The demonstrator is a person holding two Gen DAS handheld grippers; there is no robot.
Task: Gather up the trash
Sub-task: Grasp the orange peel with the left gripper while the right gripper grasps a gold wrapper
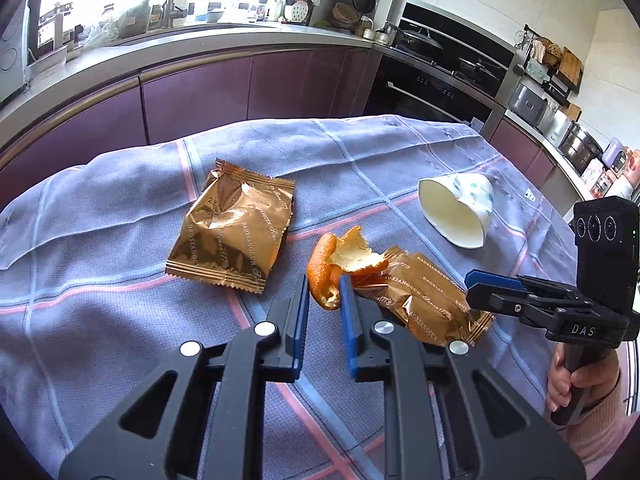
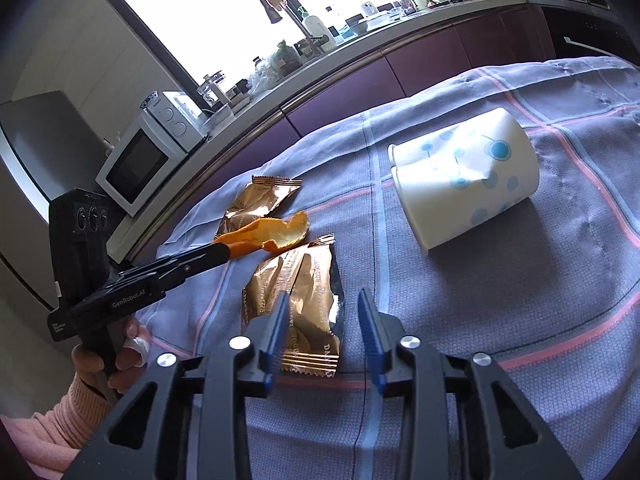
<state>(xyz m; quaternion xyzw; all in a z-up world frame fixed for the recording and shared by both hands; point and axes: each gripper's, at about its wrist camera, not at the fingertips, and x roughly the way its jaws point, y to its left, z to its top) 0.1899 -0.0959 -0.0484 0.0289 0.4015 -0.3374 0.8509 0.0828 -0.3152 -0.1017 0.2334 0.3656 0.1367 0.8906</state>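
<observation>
Orange peel [image 1: 340,264] pinched in left tongs [image 1: 325,296], long axis pointing away; right tongs [image 2: 325,312] agape (empty)

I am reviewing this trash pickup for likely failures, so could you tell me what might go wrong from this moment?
1. The left gripper pinches only one end of the orange peel; the curled, torn piece could slip out or tear.
2. The peel overlaps the crumpled gold wrapper, so lifting may drag it.
3. The paper cup lies on its side on the cloth and may roll if the open right gripper nudges it.
</observation>
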